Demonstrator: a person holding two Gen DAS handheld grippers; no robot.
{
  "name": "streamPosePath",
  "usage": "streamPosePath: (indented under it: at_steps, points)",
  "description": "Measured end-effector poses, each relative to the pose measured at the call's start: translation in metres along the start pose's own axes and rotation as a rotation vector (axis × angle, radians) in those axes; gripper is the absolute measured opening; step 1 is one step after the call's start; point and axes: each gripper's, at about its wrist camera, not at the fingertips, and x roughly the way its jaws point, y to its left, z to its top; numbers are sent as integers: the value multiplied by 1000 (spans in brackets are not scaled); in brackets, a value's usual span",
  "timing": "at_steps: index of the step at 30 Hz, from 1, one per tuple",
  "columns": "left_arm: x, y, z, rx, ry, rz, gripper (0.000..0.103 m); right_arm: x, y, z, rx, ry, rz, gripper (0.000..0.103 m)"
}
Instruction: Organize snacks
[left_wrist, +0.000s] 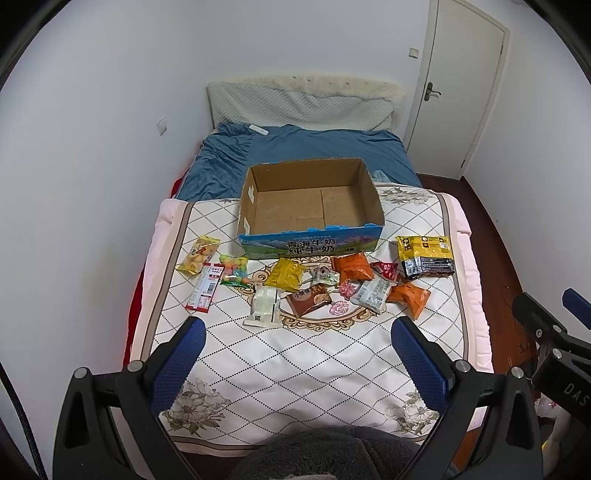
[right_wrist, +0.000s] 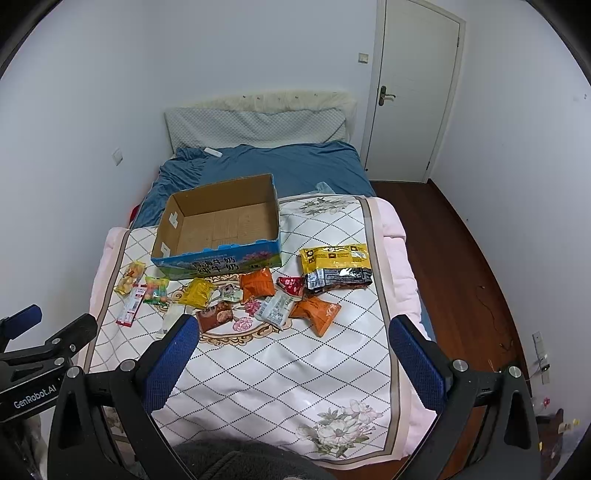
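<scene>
An open, empty cardboard box (left_wrist: 310, 206) with a blue printed front stands on the quilted bed cover; it also shows in the right wrist view (right_wrist: 218, 229). Several snack packets lie in a row in front of it: a yellow packet (left_wrist: 286, 274), orange packets (left_wrist: 351, 268) (right_wrist: 314, 312), a brown packet (left_wrist: 308, 298), a large yellow-and-black bag (left_wrist: 426, 255) (right_wrist: 338, 267), a red-white strip (left_wrist: 205, 288). My left gripper (left_wrist: 297, 334) is open and empty, held above the near part of the cover. My right gripper (right_wrist: 290, 334) is open and empty, likewise short of the packets.
The white diamond-patterned cover (left_wrist: 295, 362) lies over a bed with a blue sheet (left_wrist: 295, 151) and pillows at the wall. A white door (right_wrist: 413, 88) and dark wood floor (right_wrist: 461, 266) are on the right. The bed's left side is against the wall.
</scene>
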Motion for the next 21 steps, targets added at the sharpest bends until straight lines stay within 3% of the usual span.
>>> streamPosePath:
  at_steps: [21]
  points:
    - [1, 3, 3, -1, 0, -6, 103, -2, 4, 4, 6, -4, 4, 103]
